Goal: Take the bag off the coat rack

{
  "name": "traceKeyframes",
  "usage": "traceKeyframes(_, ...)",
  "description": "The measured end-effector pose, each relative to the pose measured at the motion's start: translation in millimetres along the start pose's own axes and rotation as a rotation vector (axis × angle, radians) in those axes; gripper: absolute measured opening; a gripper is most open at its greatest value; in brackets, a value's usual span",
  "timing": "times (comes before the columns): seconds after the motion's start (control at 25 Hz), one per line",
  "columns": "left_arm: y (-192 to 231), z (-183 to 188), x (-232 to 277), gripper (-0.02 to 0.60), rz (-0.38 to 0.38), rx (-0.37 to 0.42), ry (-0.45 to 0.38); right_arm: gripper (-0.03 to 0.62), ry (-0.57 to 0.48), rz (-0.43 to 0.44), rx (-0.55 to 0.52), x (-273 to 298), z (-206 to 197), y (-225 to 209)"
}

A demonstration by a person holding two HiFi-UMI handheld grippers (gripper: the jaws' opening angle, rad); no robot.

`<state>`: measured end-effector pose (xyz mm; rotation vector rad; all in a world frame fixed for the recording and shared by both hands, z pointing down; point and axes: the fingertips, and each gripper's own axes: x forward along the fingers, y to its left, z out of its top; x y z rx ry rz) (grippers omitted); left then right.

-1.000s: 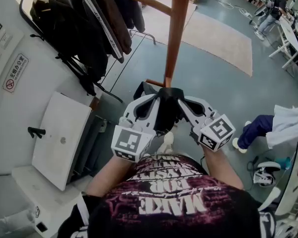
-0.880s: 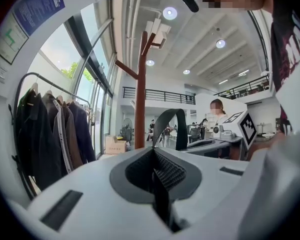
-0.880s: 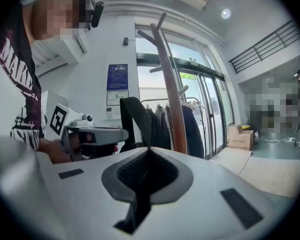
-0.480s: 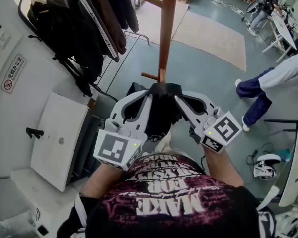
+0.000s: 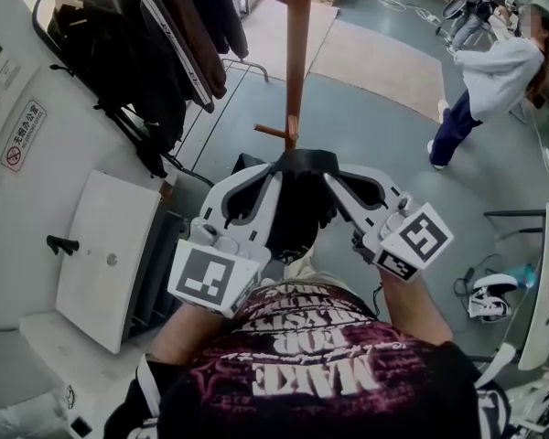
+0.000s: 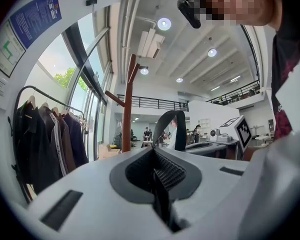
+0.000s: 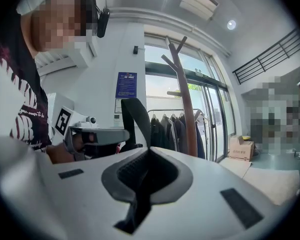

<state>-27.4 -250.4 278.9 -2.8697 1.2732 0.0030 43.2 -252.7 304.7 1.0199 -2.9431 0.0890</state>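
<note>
A black bag [image 5: 297, 210] hangs close in front of the person's body, between the two grippers. My left gripper [image 5: 279, 168] is shut on its black strap [image 6: 178, 129], which arches up past the jaws. My right gripper [image 5: 330, 176] is shut on the same strap [image 7: 135, 120] from the other side. The wooden coat rack [image 5: 298, 53] stands just beyond the bag; its pole [image 6: 126, 109] shows behind the strap, and again as the branched pole [image 7: 185, 101] in the right gripper view. The strap loop is over no peg in either gripper view.
A metal clothes rail with several dark jackets [image 5: 146, 48] stands at the left by the wall. A white cabinet [image 5: 110, 254] sits below it. A beige rug [image 5: 384, 58] lies beyond the rack. A person in a white top [image 5: 494, 76] walks at the far right.
The coat rack pole has drifted left and farther off in the head view while both grippers kept hold of the bag. The person in white has walked from lower right to upper right.
</note>
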Motion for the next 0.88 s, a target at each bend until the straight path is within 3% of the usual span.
traceKeyframes(0.88, -4.3, -12.9, 10.2, 0.008, -0.034, -0.009, 0.049, 0.009, 0.019, -0.026, 0.035, -3.7, -12.9, -9.8)
